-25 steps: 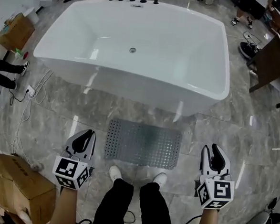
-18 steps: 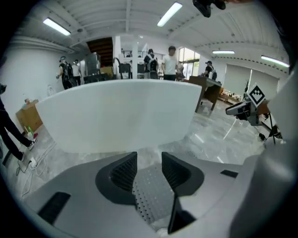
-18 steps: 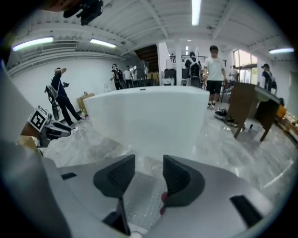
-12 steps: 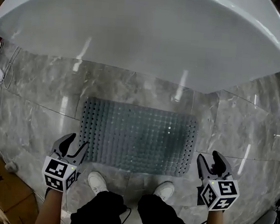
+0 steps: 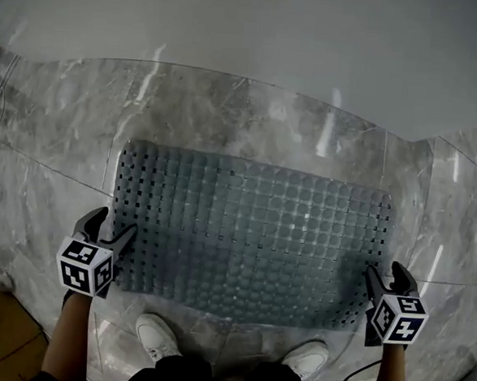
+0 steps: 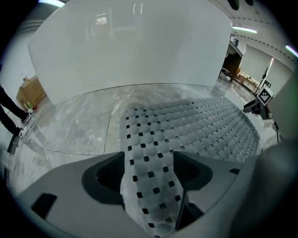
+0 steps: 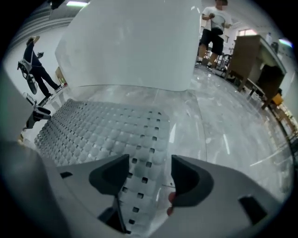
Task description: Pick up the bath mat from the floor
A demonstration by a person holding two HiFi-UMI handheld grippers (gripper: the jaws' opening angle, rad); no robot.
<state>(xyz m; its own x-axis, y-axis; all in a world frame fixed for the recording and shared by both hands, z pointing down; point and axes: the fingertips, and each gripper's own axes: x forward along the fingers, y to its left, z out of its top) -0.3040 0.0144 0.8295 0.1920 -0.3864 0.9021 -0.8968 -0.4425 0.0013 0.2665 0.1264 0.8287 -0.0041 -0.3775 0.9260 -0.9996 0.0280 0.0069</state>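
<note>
At the lower left of the head view, the left claw (image 5: 112,224) sits low over the left edge of the bath mat (image 5: 252,235). Its jaws are spread wide and have just been opening. In the left gripper view the left claw (image 6: 149,173) straddles a near corner strip of the mat (image 6: 195,125), which runs up between the two jaws. The pads stand clear on either side rather than pinching it.

The grey, hole-dotted mat lies flat on the marble floor (image 5: 228,112), filling the middle of the head view. It lies just below the white bathtub (image 5: 274,33) that fills the top of that frame. Two white shoes (image 5: 156,337) show at the bottom edge, near the mat's near side.

At the lower right, the right claw (image 5: 387,273) sits at the mat's right edge, jaws likewise spread and just opened. In the right gripper view the right claw (image 7: 149,174) has the mat's corner (image 7: 139,179) lying between its jaws, ungripped.
</note>
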